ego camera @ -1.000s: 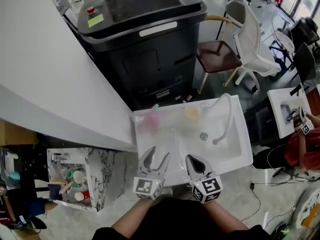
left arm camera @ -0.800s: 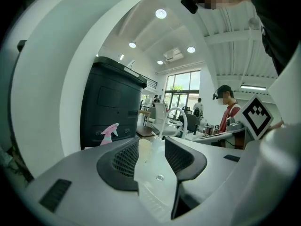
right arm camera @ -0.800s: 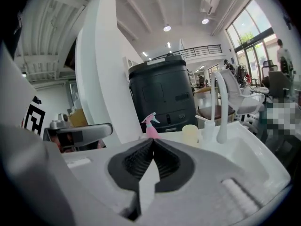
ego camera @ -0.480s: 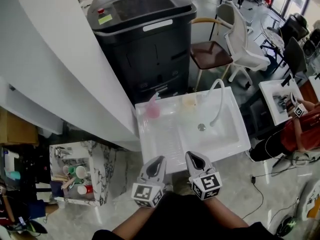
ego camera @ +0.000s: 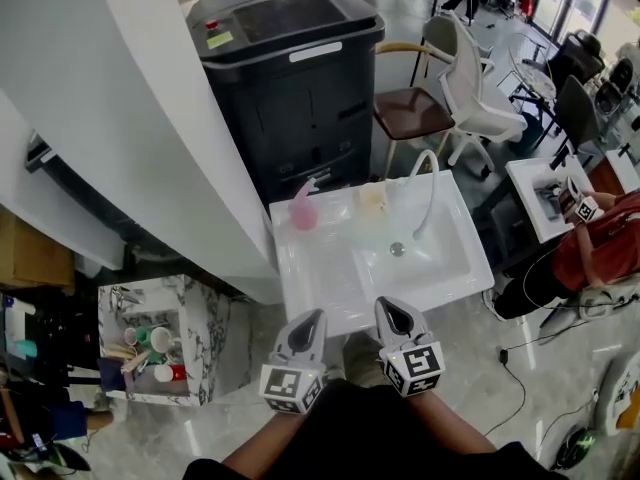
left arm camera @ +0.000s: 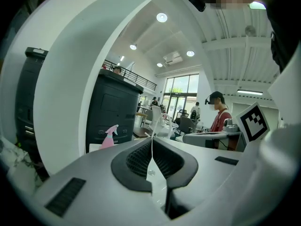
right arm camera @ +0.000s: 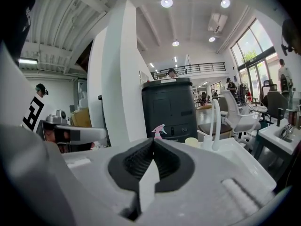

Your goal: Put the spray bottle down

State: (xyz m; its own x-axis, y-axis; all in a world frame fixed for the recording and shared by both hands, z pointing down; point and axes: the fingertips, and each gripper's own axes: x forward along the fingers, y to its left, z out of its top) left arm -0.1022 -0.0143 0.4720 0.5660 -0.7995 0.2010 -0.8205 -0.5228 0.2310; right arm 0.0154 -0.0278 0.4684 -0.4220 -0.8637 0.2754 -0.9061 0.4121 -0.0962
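The pink spray bottle stands upright at the far left corner of the white sink unit; it also shows small in the left gripper view and the right gripper view. My left gripper hangs just off the sink unit's near edge, shut with nothing between its jaws. Beside it, my right gripper is shut and empty too. Both are well short of the bottle.
A curved white tap and a pale cup stand by the basin. Behind the sink is a large black machine, with a white curved wall to the left. Chairs and a person are at the right.
My left gripper's jaws closed from wide open. Both grippers drew back from over the sink to beyond its near edge. The spray bottle stayed standing where it was.
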